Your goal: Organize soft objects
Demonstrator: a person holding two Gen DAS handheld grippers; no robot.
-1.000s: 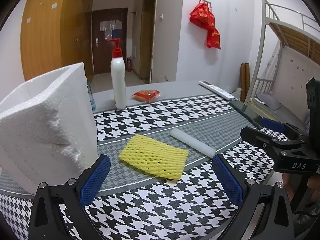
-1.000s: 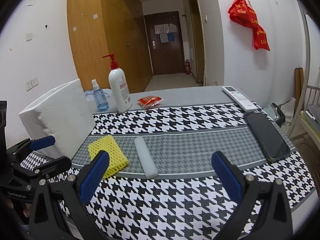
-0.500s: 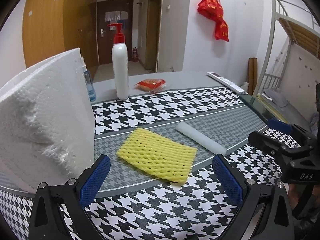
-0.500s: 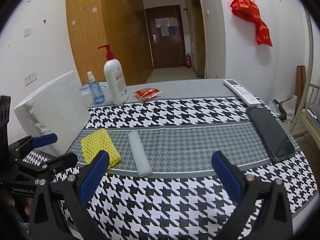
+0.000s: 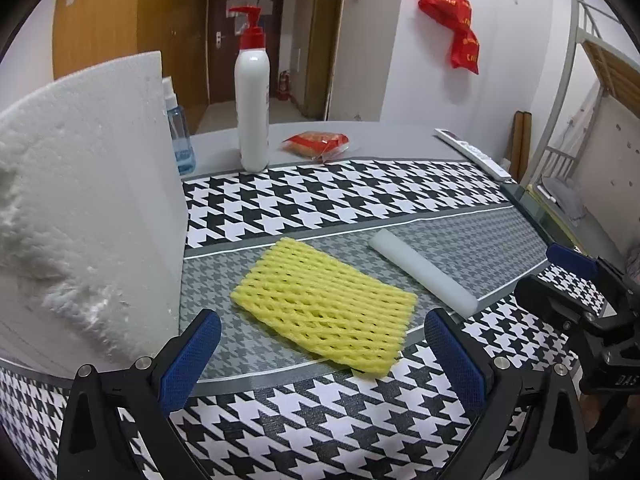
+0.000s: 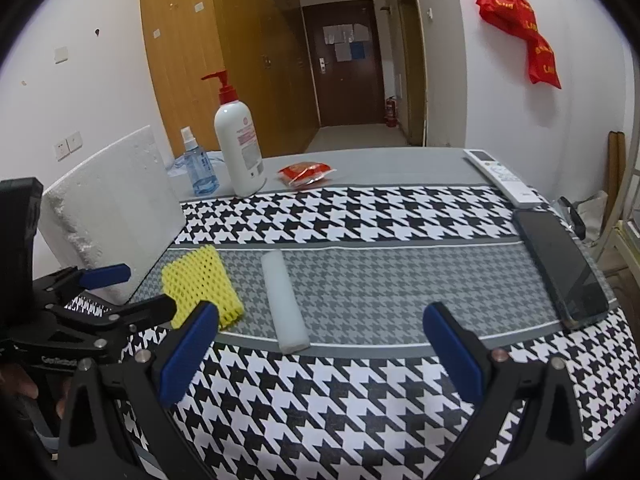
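A yellow foam net sleeve lies flat on the grey band of the houndstooth table cloth. Just right of it rests a white foam roll. A large white foam block stands at the left edge of the table. My left gripper is open and hovers just short of the yellow sleeve, holding nothing. Farther right, my right gripper is open above the near table edge, with the roll's near end in front of its left finger.
At the back stand a white pump bottle with a red top, a small blue spray bottle and a red snack packet. A white remote and a black phone lie at the right edge.
Both grippers have moved forward and lower toward the table, so the yellow sleeve and the white roll sit closer. Both stay open and hold nothing.
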